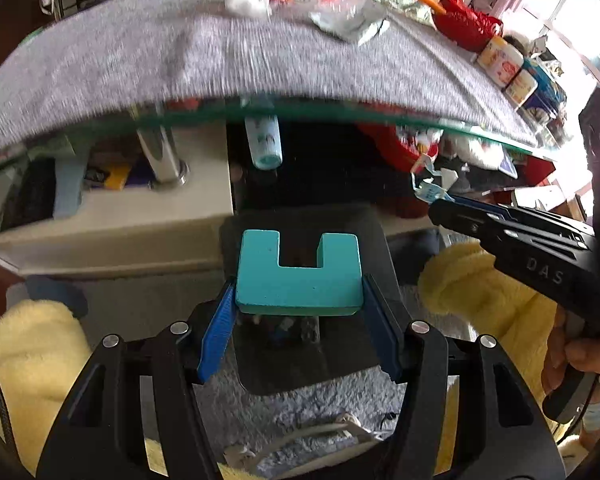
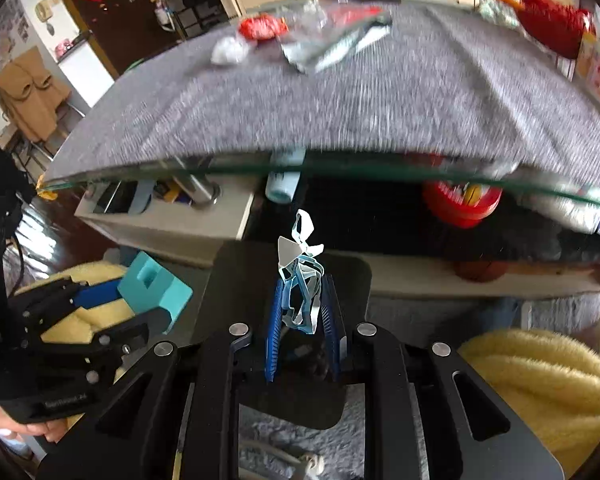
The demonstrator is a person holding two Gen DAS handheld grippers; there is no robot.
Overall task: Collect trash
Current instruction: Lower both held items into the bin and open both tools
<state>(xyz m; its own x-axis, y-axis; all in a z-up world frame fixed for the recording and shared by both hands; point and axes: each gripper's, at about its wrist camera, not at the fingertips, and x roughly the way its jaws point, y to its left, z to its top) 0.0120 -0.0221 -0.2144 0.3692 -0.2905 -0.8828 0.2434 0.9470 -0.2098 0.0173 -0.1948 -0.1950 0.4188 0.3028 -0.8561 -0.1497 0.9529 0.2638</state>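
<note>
The left gripper [image 1: 298, 312] squeezes a teal foam block [image 1: 298, 272] between its 2 blue fingers [image 1: 216, 336]. The block looks like a chunky letter U, and its open notch faces away from the camera. Its long side runs across, from 1 finger to the other.

The right gripper [image 2: 302, 320] is pinched tight on a scrap of light blue and white torn plastic [image 2: 300, 276]. The scrap is thin and curly and sticks up past the fingertips, so its long way runs out along the fingers.

Both things hang over a black bin [image 1: 352, 236] on the floor, in front of the table.

The glass table [image 1: 340, 114] has a gray cloth [image 1: 220, 60] on top. More trash lies at its far edge: a white crumpled ball [image 2: 229, 51], a red wrapper [image 2: 262, 27] and a silver wrapper [image 2: 332, 46]. A red bag [image 1: 466, 24] sits at the right. Yellow fuzzy fabric [image 2: 540, 376] shows low on both sides. A gray rug [image 1: 300, 412] covers the floor.
</note>
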